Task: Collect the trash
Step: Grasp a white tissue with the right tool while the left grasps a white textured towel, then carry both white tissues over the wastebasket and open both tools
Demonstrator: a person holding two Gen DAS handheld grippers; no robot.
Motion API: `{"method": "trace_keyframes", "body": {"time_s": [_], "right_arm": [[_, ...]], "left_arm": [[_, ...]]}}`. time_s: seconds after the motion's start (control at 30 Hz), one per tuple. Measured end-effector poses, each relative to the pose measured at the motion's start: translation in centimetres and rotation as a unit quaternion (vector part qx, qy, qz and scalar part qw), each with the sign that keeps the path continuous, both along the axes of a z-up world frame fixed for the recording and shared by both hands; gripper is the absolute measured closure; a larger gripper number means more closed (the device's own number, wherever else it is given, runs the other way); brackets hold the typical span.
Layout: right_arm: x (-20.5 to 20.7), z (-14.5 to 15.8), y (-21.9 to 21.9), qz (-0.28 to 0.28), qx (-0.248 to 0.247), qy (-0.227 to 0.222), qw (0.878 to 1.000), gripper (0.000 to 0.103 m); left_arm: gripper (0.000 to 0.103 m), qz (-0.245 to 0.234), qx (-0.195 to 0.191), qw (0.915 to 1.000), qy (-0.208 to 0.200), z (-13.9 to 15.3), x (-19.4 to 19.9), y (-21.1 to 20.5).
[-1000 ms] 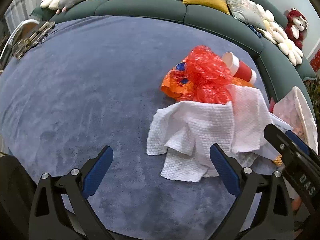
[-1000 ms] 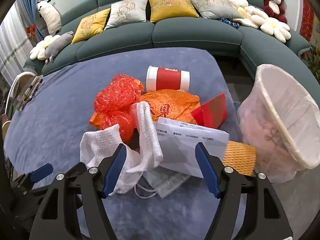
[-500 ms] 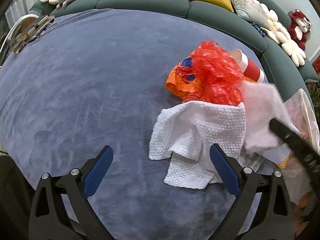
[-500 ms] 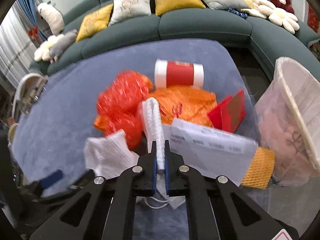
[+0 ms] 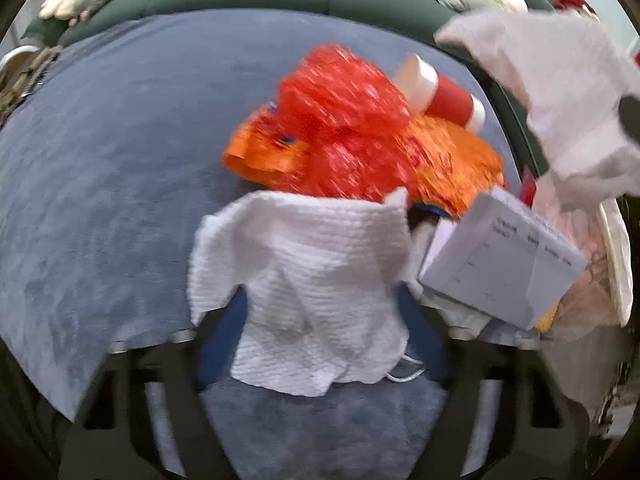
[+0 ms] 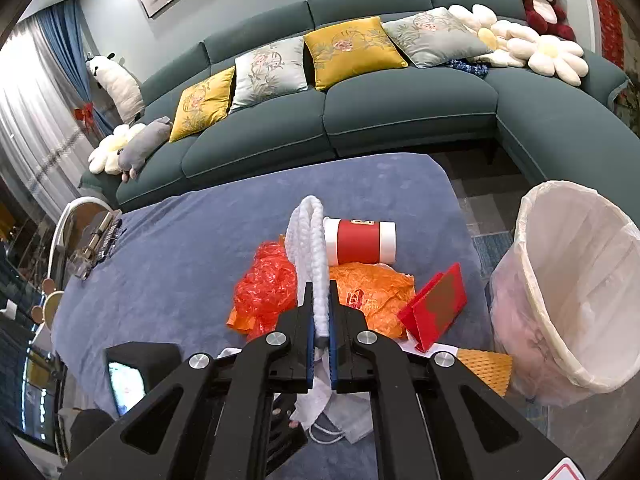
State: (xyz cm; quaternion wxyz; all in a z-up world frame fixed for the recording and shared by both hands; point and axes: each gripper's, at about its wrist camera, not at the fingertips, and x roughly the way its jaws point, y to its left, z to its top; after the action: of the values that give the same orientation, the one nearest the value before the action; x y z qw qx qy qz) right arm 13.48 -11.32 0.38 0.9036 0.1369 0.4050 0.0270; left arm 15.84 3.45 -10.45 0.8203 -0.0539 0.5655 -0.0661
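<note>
A trash pile lies on the blue-grey table point(image 6: 168, 264): a red crinkled bag point(image 6: 266, 280), an orange bag point(image 6: 372, 292), a red-and-white cup point(image 6: 360, 240) on its side, a red folded card point(image 6: 436, 308) and a white printed sheet point(image 5: 500, 268). My right gripper point(image 6: 320, 332) is shut on a white paper towel point(image 6: 310, 248) and holds it above the pile; the left wrist view shows that towel point(image 5: 560, 92) hanging at the upper right. My left gripper point(image 5: 320, 336) points down over a second paper towel point(image 5: 312, 288). Its jaws are closing with the towel between them, and the towel hides the tips.
A bin with a white liner point(image 6: 580, 292) stands off the table's right edge. A yellow foam net point(image 6: 486, 368) and a face mask point(image 6: 340, 428) lie near the front. A green sofa point(image 6: 400, 112) with cushions curves behind. Clutter point(image 6: 96, 244) sits at the table's left edge.
My right gripper shut on one paper towel and lifted it off the pile. My left gripper moved forward and down over the other towel, and its fingers have come closer together.
</note>
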Motion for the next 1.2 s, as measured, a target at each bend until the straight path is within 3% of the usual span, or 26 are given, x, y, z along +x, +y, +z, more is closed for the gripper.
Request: {"method": "trace_keyframes", "body": {"time_s": [0.03, 0.1, 0.23, 0.57, 0.8, 1.2], "right_arm": [[-0.2, 0.0, 0.0, 0.0, -0.002, 0.0, 1.0, 0.098], [-0.4, -0.1, -0.1, 0.002, -0.003, 0.002, 1.0, 0.098], [-1.1, 0.2, -0.6, -0.001, 0.002, -0.002, 1.0, 0.098], [-3.3, 0.8, -1.9, -0.018, -0.012, -0.013, 1.0, 0.098], [-5.8, 1.7, -4.4, -0.042, -0.017, -0.025, 0.999, 0.098], [-9.2, 3.4, -13.8, -0.127, -0.024, -0.049, 0.99, 0.098]], "left_arm": [[0.054, -0.003, -0.004, 1.0, 0.005, -0.2, 0.0, -0.1], [0.077, -0.007, -0.009, 0.9999, 0.005, -0.1, -0.3, 0.1], [0.095, -0.005, -0.011, 0.9999, -0.007, 0.9, -1.3, 1.1], [0.099, -0.004, -0.021, 0.9973, -0.071, 7.2, -2.6, 1.5], [0.098, -0.053, -0.025, 0.9927, -0.105, 10.9, -3.6, -3.3], [0.098, -0.153, -0.03, 0.9787, -0.133, 13.5, -4.2, -14.5]]}}
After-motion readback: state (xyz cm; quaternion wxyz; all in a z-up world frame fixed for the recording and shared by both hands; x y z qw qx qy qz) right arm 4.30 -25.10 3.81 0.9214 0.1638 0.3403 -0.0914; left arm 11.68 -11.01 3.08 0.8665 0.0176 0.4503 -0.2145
